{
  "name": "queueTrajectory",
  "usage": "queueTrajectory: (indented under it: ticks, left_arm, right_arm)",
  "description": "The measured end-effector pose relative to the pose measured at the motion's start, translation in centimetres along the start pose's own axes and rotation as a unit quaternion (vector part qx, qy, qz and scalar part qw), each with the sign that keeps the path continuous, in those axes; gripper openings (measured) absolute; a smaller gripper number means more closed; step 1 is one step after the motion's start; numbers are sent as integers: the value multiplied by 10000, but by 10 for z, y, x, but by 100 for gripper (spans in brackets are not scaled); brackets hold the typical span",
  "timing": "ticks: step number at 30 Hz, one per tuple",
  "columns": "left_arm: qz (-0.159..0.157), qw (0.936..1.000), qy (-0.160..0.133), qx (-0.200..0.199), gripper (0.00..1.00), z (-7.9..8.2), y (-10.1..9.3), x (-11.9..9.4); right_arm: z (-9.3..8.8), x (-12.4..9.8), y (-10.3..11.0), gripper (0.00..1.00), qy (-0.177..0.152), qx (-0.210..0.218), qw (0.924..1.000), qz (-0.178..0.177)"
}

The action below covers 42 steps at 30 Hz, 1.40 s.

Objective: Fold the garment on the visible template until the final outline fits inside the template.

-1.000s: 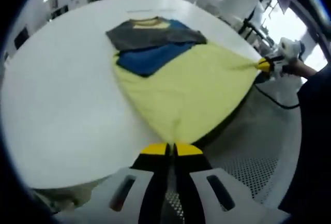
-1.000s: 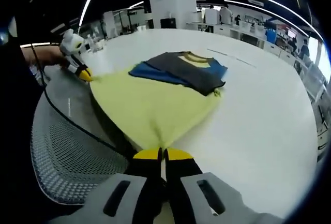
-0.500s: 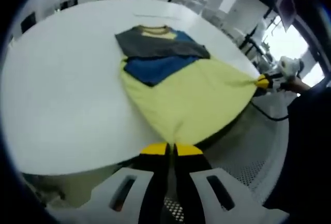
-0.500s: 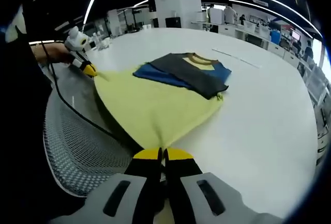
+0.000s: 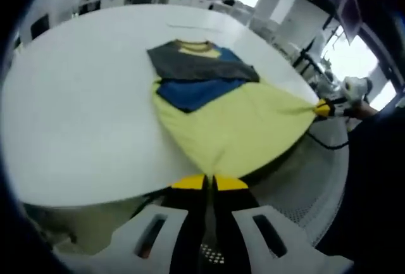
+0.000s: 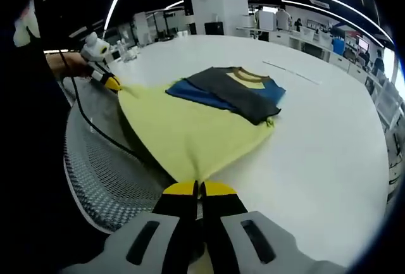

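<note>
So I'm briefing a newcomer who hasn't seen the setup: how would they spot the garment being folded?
Look at the big round white table. On it lies a tricolour T-shirt: dark grey and blue at the collar end, with a pale yellow lower part stretched over the table's near edge. The left gripper and right gripper pinch its hem corners.

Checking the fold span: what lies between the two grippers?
In the left gripper view, the garment's yellow hem stretches between left gripper and right gripper.

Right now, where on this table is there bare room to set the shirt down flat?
The white table is bare beyond the garment, on its far side past the collar and on the side away from the mesh chair. It is crowded at the near edge, where both grippers pinch the hem.
</note>
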<state>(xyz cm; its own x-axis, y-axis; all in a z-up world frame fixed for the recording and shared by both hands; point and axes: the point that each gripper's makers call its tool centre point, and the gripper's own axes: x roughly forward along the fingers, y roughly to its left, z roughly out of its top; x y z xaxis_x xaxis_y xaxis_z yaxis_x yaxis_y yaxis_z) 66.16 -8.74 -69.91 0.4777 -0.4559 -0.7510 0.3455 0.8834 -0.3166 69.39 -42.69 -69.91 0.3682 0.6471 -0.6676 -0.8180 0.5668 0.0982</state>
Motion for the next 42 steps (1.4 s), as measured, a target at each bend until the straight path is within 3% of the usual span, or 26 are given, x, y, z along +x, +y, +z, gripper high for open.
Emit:
queueTrajectory:
  ticks: [19,30,38,42]
  left_arm:
    - [20,9999,-104,71,0,7,-22,-26]
    - [24,9994,-329,88,0,28,-25,-44]
    - [76,9989,-453,111,0,39,-18,-49]
    - [114,9986,-499,144,0,48,-12,-45]
  right_arm:
    - [9,-18,14,2,-63,-106,9999,118]
    - [30,-30,17,2,-338,-74,9993,128]
    - [53,-40,1,2,-718,97,9974,-33]
    - [68,-39,-8,2,-838,-48,9964,-108]
